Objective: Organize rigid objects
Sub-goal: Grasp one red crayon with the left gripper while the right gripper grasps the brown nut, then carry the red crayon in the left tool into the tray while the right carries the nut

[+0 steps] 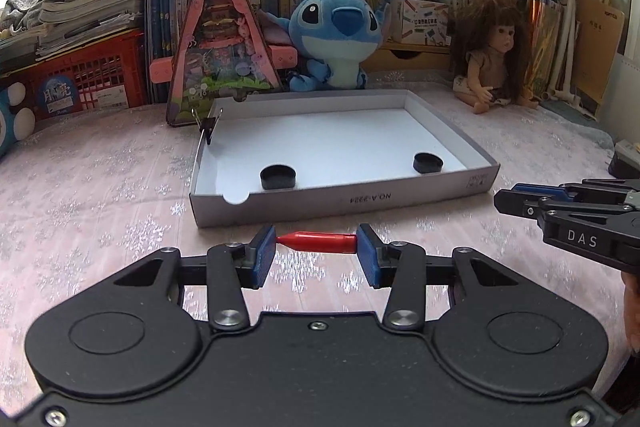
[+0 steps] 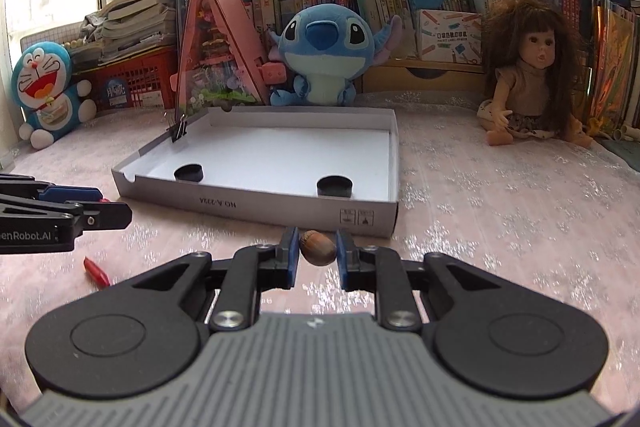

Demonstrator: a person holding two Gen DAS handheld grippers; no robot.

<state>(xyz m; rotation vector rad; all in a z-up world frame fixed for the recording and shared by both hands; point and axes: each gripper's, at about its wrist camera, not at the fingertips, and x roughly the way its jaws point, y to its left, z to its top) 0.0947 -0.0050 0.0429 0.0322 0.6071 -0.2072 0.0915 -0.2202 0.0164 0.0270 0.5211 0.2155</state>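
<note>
While left fingers (image 1: pixel 316 255) clamped endwise on red crayon (image 1: pixel 318 242), its tip leftward.

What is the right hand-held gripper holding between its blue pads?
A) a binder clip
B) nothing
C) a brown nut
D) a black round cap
C: in the right wrist view the right hand-held gripper has its pads pressed on a brown nut, just in front of the shallow box.
</note>
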